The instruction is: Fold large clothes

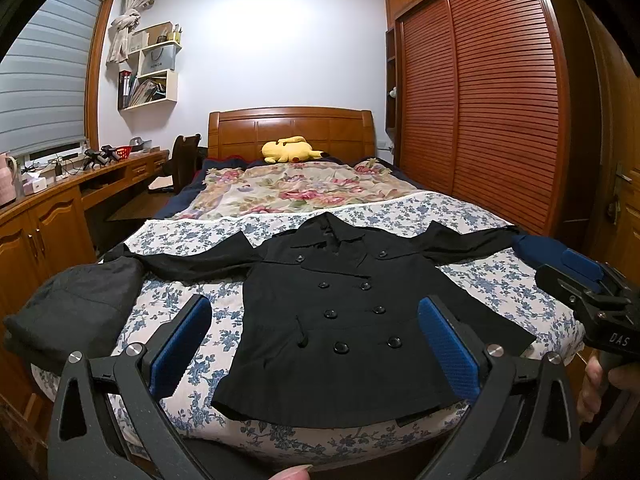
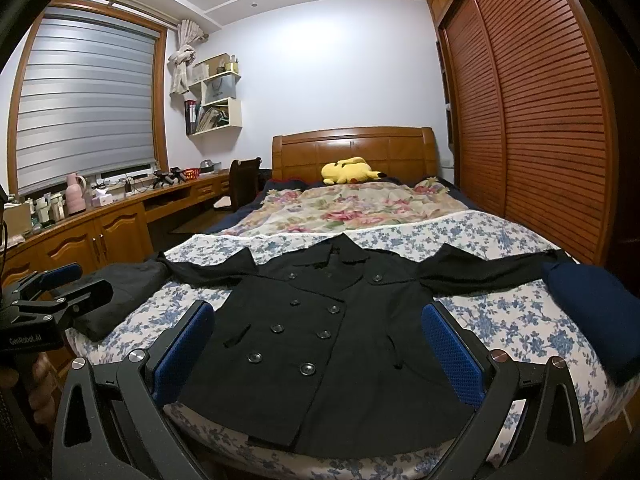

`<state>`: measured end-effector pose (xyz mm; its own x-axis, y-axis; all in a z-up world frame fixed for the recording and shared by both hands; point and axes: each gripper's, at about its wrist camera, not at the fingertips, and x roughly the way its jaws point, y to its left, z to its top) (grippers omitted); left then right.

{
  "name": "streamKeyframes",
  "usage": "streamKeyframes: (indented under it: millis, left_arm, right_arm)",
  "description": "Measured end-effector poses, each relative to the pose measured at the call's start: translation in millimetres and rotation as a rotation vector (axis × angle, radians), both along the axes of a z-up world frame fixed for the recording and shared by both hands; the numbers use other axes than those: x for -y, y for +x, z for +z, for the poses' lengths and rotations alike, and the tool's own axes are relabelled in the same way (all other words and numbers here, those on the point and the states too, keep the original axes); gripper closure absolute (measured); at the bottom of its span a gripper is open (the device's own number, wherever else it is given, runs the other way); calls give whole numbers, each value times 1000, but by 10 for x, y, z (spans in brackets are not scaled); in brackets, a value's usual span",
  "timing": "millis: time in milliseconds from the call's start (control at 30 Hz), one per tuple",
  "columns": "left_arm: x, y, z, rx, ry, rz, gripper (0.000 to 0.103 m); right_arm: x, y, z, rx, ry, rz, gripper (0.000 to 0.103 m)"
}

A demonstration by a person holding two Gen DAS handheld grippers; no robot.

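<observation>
Black double-breasted coat (image 1: 340,320) lies flat on the bed (image 1: 500,280), both grippers, left (image 1: 316,356) and right (image 2: 318,356), wide open, empty; probably pinch one sleeve cuff first.

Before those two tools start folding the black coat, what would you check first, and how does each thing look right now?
1. Black coat lies flat, front up, on the bed: ok.
2. Coat buttoned shut, with its buttons in two rows: ok.
3. Both sleeves spread sideways: ok, though the left sleeve ends at a dark grey folded garment and the right sleeve reaches a navy folded garment; whether they touch, cannot tell.
4. Left tool open and holding nothing: ok.
5. Right tool open and holding nothing: ok.
6. Hem free of creases: cannot tell, since it hangs at the bed's near edge.
</observation>
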<state>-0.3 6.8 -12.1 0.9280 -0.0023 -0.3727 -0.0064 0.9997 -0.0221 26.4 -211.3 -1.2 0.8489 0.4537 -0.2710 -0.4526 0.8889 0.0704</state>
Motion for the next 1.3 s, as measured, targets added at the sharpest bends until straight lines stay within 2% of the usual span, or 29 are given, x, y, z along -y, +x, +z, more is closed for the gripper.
streamKeyframes:
  millis: [1100,1300]
  left_arm:
    - [25,-43,103,1,-9,-4,0]
    - [-51,3,14,-22,-15,0,0]
  right_arm:
    - [-6,-14,3,2,4,3,0]
    - [-35,15,-20,-10,0,12,0]
